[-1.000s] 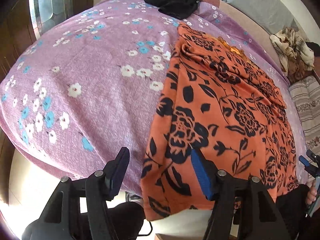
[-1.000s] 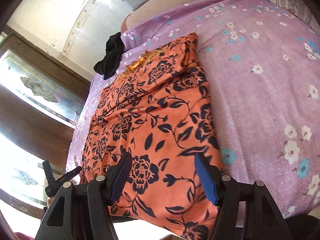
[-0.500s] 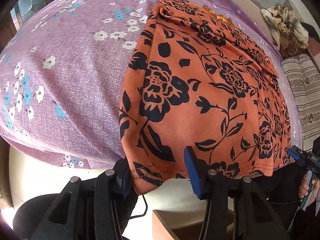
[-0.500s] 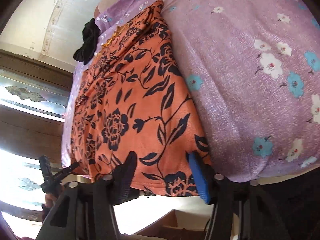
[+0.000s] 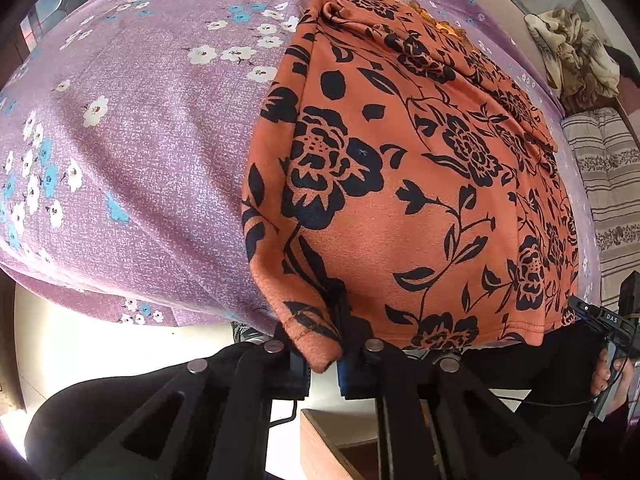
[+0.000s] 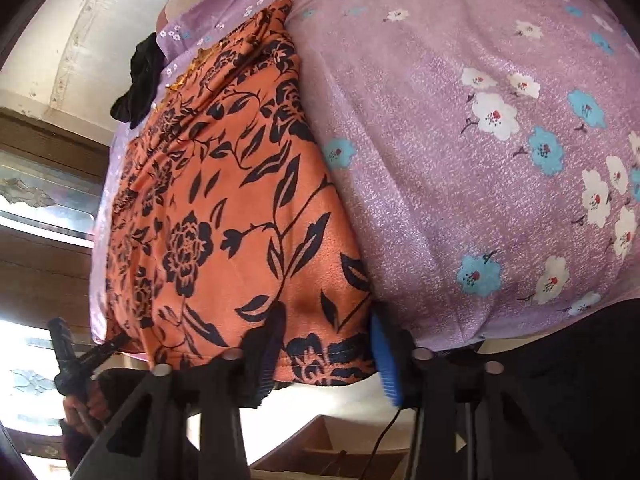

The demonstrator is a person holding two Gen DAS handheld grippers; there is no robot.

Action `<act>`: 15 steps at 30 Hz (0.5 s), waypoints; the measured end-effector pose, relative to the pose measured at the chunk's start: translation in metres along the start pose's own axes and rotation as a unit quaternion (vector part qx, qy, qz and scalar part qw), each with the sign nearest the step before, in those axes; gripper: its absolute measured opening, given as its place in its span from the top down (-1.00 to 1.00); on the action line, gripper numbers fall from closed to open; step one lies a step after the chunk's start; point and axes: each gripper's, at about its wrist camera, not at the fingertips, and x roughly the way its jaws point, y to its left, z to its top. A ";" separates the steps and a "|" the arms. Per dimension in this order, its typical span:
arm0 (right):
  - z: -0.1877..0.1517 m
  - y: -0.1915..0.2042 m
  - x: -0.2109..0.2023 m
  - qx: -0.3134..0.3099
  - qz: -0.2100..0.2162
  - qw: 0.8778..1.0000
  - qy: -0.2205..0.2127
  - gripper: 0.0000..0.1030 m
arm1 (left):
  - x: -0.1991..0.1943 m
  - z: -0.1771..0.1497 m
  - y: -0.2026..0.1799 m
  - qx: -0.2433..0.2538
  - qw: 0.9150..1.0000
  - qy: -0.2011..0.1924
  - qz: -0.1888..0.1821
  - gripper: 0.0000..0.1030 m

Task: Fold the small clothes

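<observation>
Left wrist view: an orange fabric garment with a black floral print (image 5: 420, 184) lies spread lengthwise on a bed covered by a purple bedspread with white and blue flowers (image 5: 152, 132); its near hem hangs just over the bed's front edge. The left hand-held gripper (image 5: 322, 354) is closed on the garment's near left corner, which is bunched between the pads. At the garment's far end a strip of yellow-orange trim (image 5: 444, 26) shows. Beyond the bedspread's right edge lie a crumpled beige cloth (image 5: 576, 52) and a striped grey cushion (image 5: 612, 184). A brown wooden box (image 5: 332, 452) stands below the bed's front edge.

Right wrist view: the right hand-held gripper (image 6: 326, 350) is closing around the near right corner of the hem; the cloth lies between its jaws, a blue pad (image 6: 384, 356) at the garment's side edge. A black bundle of cloth (image 6: 140, 80) sits at the bed's far corner, beside the garment's far end. Bare bedspread extends widely to the right of the garment, and in the left wrist view to its left. A wooden-framed window (image 6: 40, 196) borders the bed's far side.
</observation>
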 end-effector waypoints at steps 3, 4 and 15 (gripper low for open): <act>0.003 0.011 -0.011 -0.017 0.009 1.000 0.008 0.82 | -0.014 0.003 -0.005 0.019 1.000 -0.004 -0.021 0.84; 0.004 0.016 -0.017 -0.023 0.024 0.999 0.007 0.82 | -0.019 0.004 -0.007 0.024 0.999 -0.006 -0.027 0.84; 0.091 0.064 -0.075 -0.024 0.179 0.978 -0.100 0.90 | -0.082 0.097 -0.020 0.038 0.989 -0.069 -0.123 0.84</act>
